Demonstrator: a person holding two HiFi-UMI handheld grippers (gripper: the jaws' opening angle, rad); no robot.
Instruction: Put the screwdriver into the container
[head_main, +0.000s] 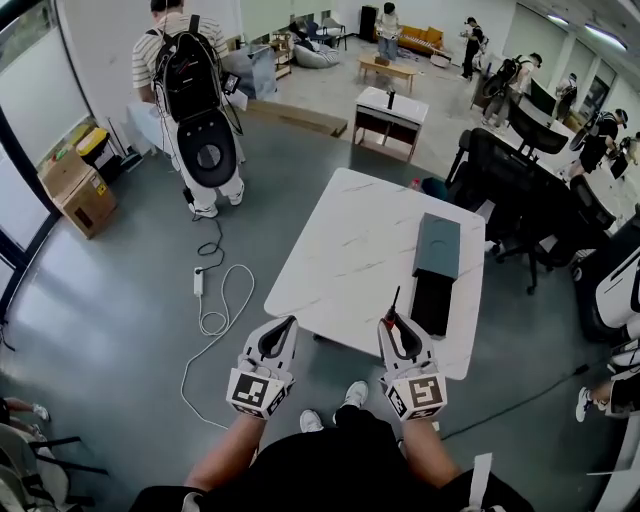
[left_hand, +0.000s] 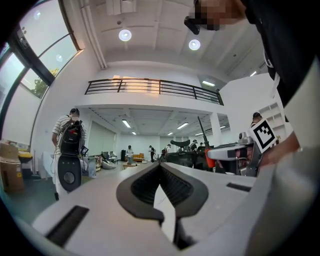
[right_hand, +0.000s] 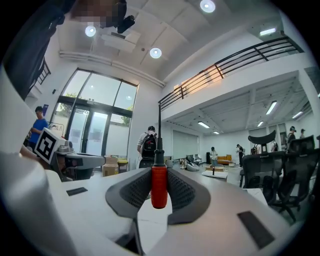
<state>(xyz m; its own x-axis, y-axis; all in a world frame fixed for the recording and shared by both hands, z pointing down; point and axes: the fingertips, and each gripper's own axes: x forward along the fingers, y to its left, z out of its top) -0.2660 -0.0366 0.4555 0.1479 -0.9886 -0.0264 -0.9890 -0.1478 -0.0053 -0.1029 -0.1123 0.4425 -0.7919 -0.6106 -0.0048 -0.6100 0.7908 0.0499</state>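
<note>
My right gripper (head_main: 397, 326) is shut on a screwdriver (head_main: 392, 311) with a red handle and a black shaft. In the right gripper view the screwdriver (right_hand: 159, 184) stands upright between the jaws of the right gripper (right_hand: 159, 171), its shaft pointing up. The container (head_main: 437, 246), a dark grey box with a black part (head_main: 431, 303) at its near end, lies on the white table (head_main: 340, 255) just beyond that gripper. My left gripper (head_main: 284, 331) hovers left of it at the table's near edge. The left gripper (left_hand: 160, 168) has its jaws together and holds nothing.
A person with a backpack (head_main: 193, 80) stands on the floor at the far left. A white cable with a power strip (head_main: 200, 283) lies left of the table. Cardboard boxes (head_main: 78, 190) sit by the window, and black office chairs (head_main: 510, 185) crowd the right side.
</note>
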